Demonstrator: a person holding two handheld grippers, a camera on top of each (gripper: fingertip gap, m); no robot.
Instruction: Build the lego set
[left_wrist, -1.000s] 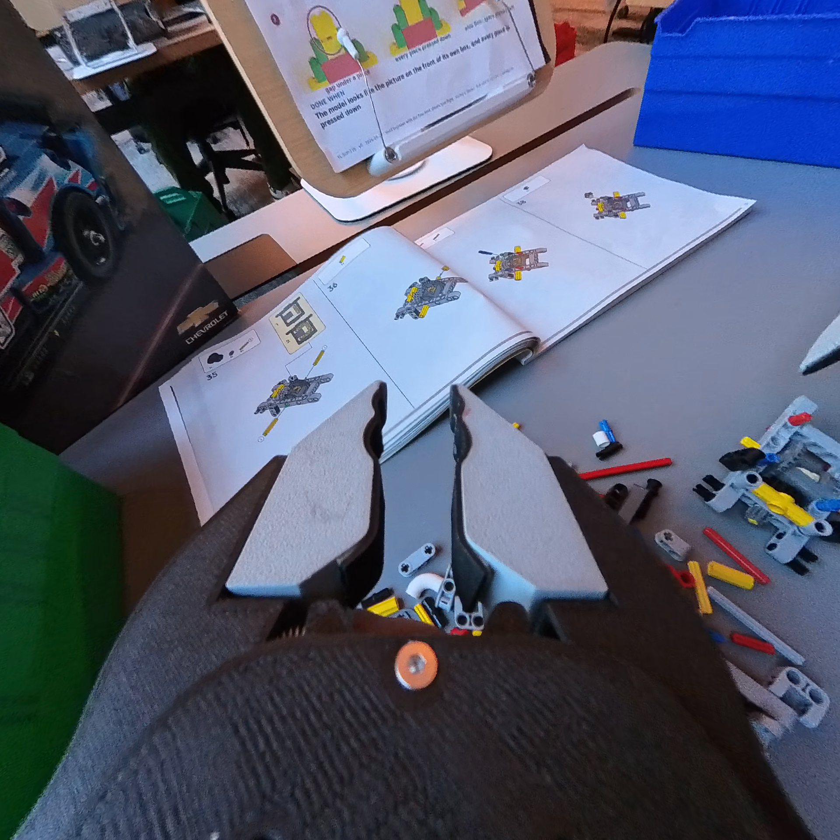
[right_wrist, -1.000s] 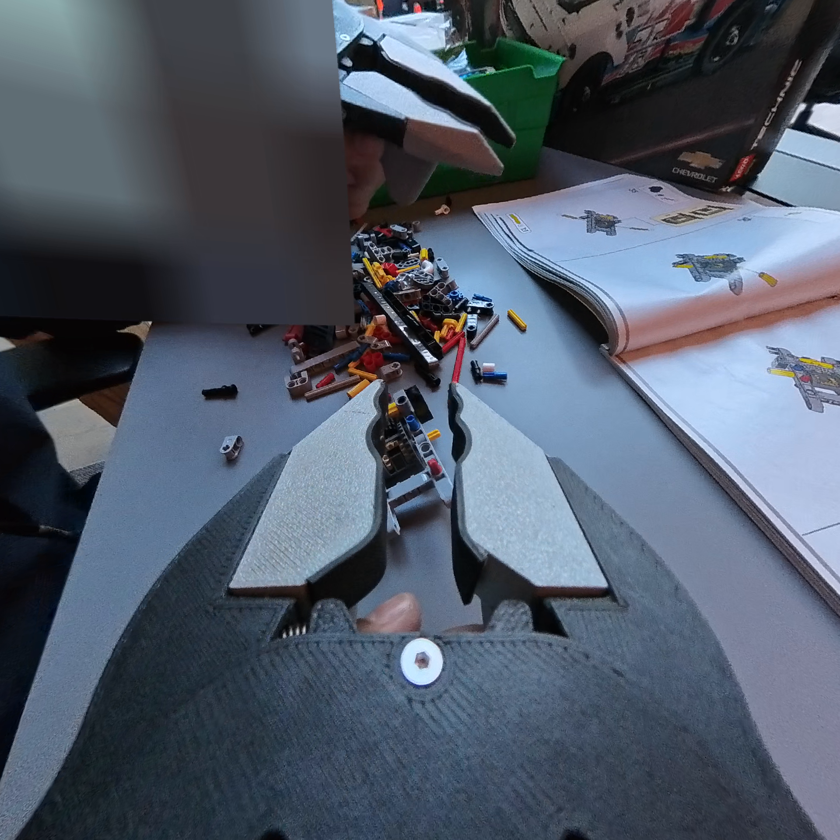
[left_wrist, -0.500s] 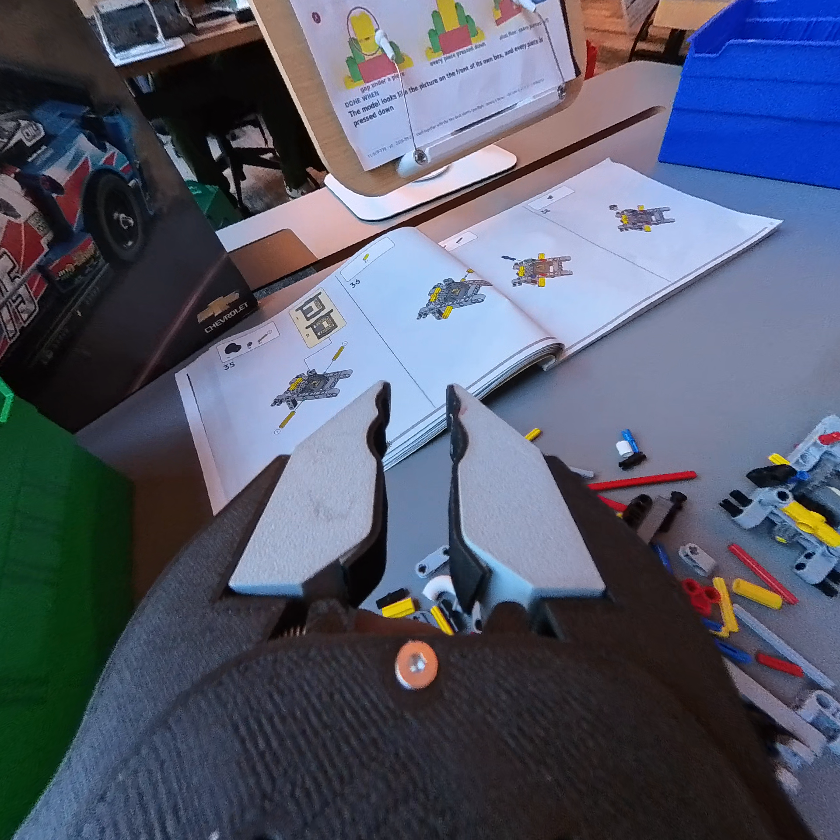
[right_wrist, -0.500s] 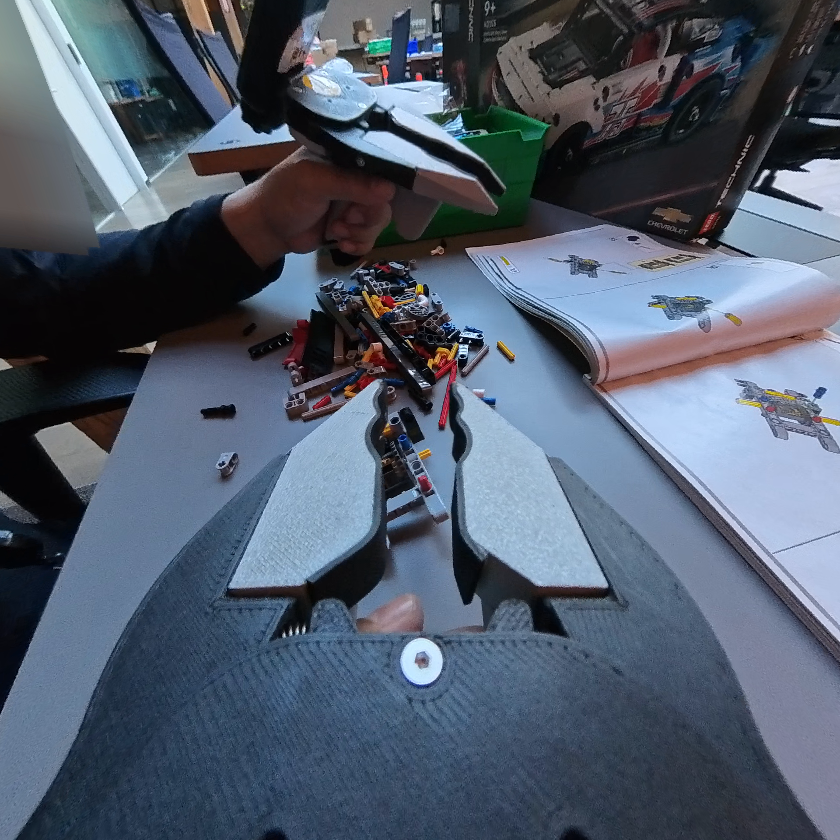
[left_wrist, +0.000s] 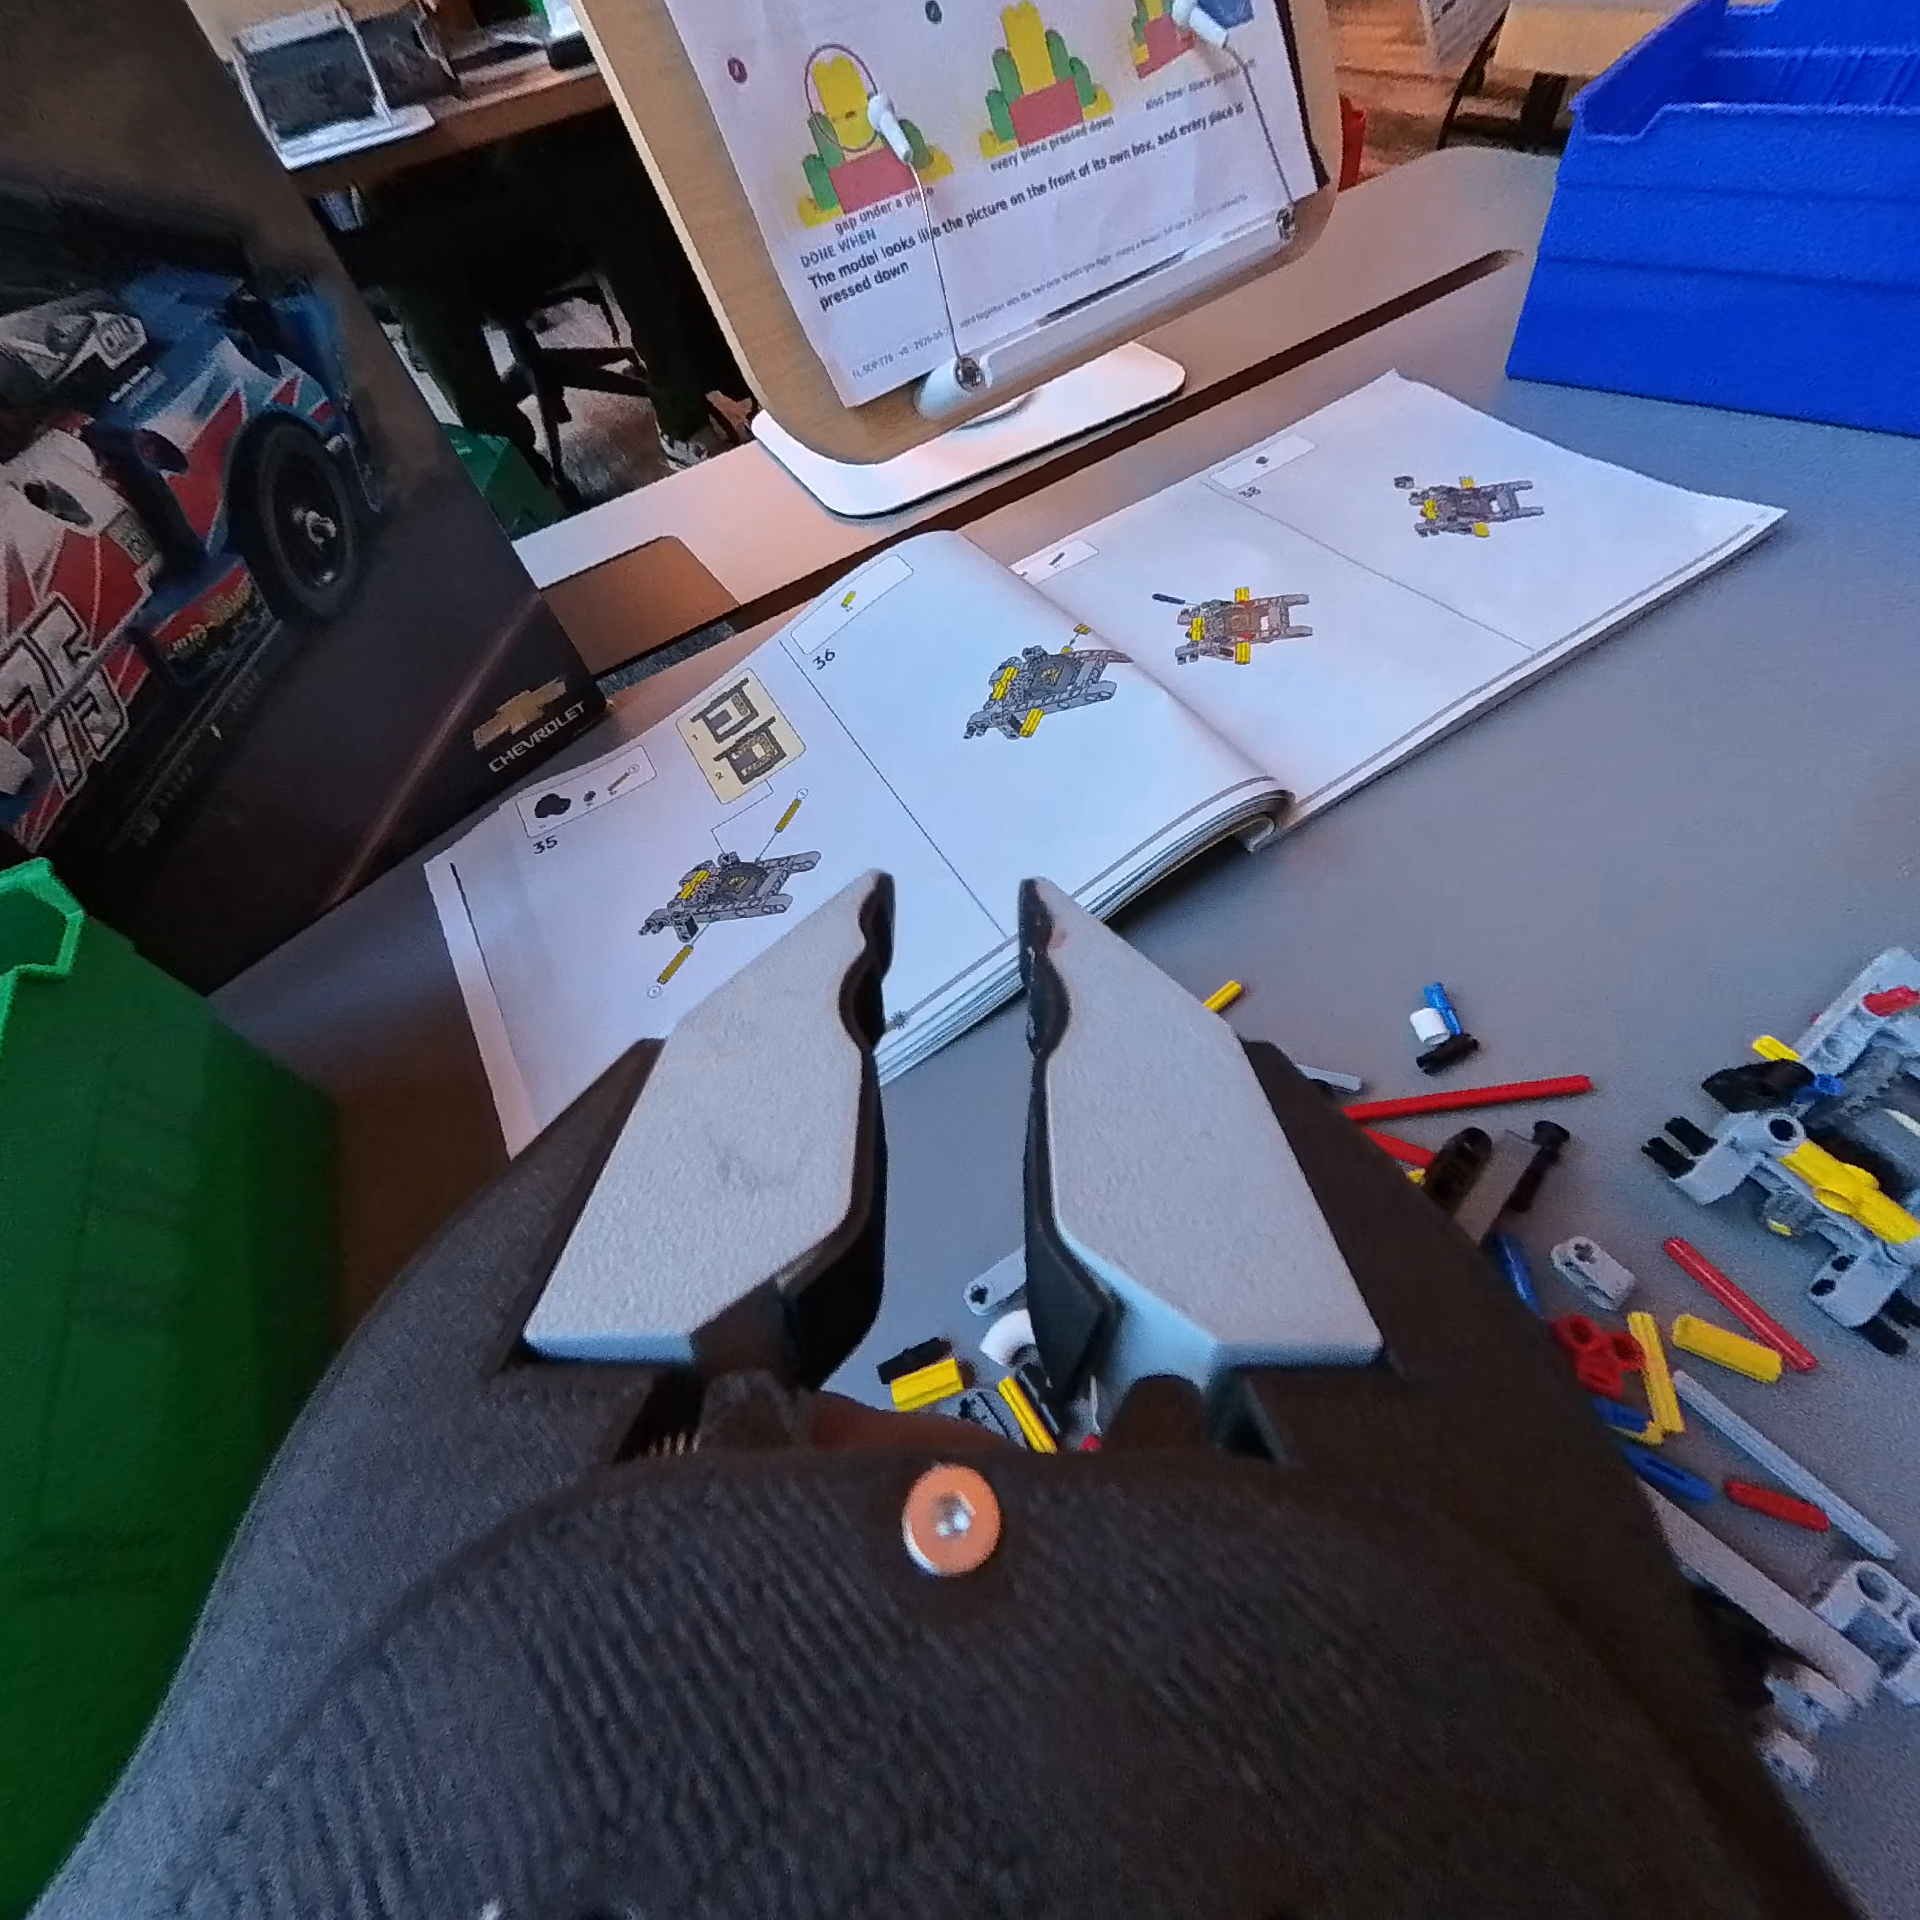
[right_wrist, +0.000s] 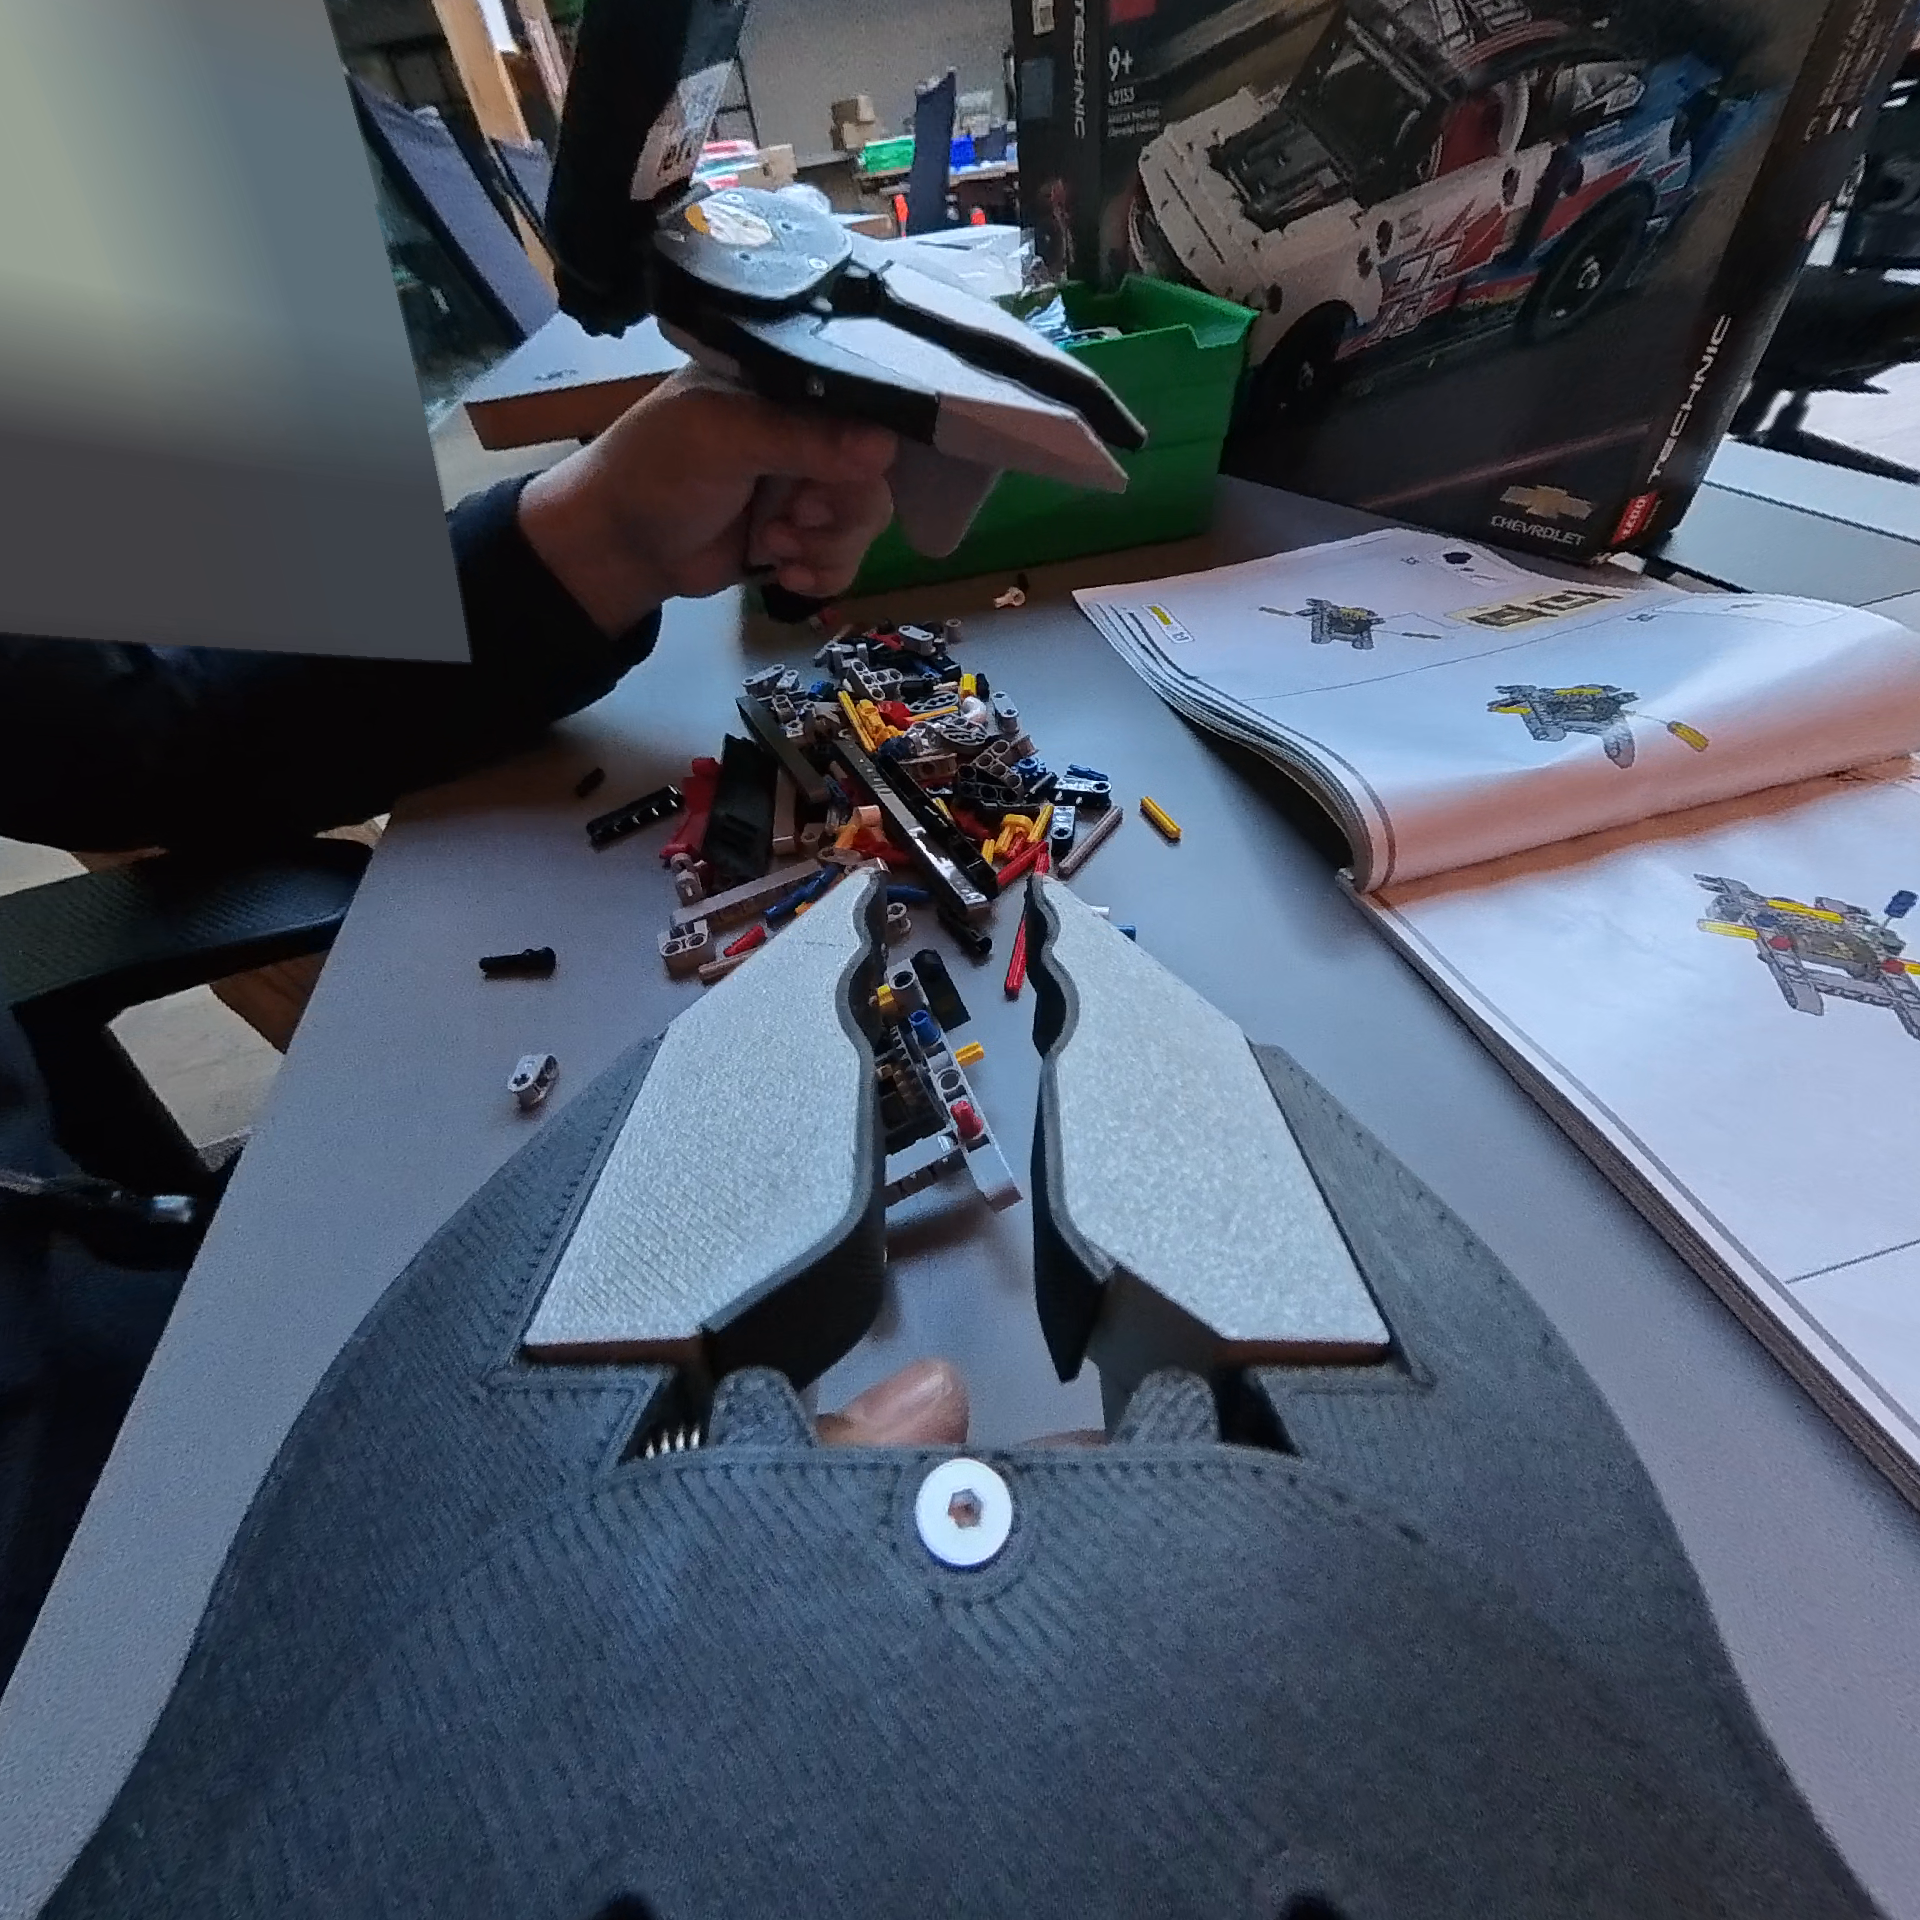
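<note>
My left gripper is open, with nothing between its pads, and hangs above the near edge of an open instruction booklet. In the right wrist view it is held up in a hand above a pile of small building parts. My right gripper is open above the grey table. A small grey, yellow and black assembly lies on the table below its jaws, close to the left finger. The left wrist view shows that assembly resting on the table with no finger on it.
Loose pins and axles, one a long red axle, lie around the assembly. A dark box with a car picture and a green bin stand behind the pile. A blue bin and a stand holding a printed sheet stand beyond the booklet.
The left jaws have narrowed a little, still on nothing, and the left gripper has swung left and risen. The right gripper has drawn back from the pile and left the left wrist view.
</note>
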